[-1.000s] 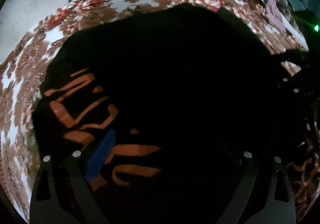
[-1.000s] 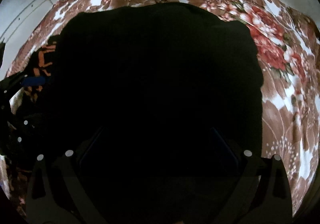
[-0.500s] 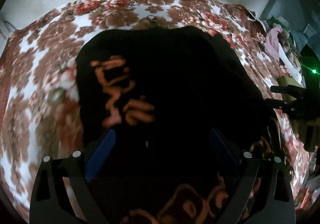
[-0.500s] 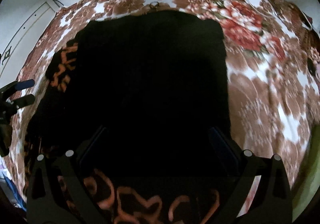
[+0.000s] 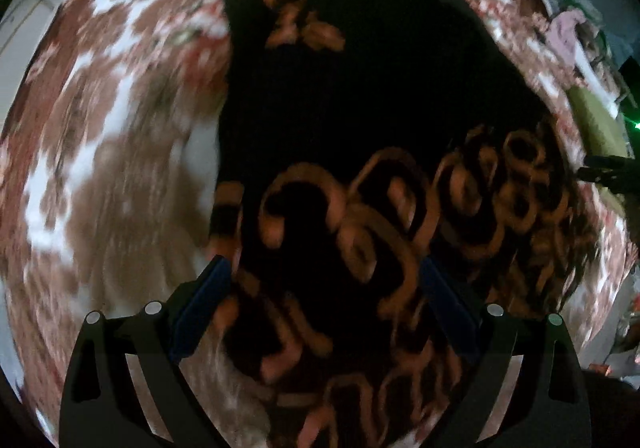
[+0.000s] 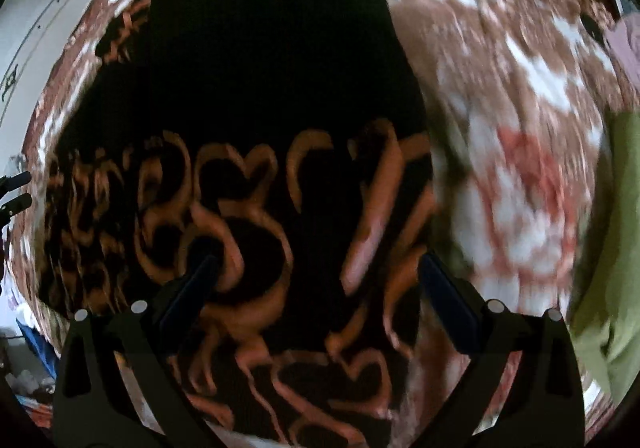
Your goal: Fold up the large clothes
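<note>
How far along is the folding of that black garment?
Part done: the black garment lies on the floral bedspread, its orange-printed part apparently turned over the plain black. Both grippers, left gripper and right gripper, are open, holding nothing. Further folds likely remain; the blur hides detail.

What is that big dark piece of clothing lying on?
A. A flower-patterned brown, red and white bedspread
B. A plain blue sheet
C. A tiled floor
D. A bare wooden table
A: in both wrist views the black garment with orange lettering lies spread on the floral brown, red and white bedspread, whose pattern shows around the cloth's edges; both open tools hang above it with nothing between their fingers.
</note>
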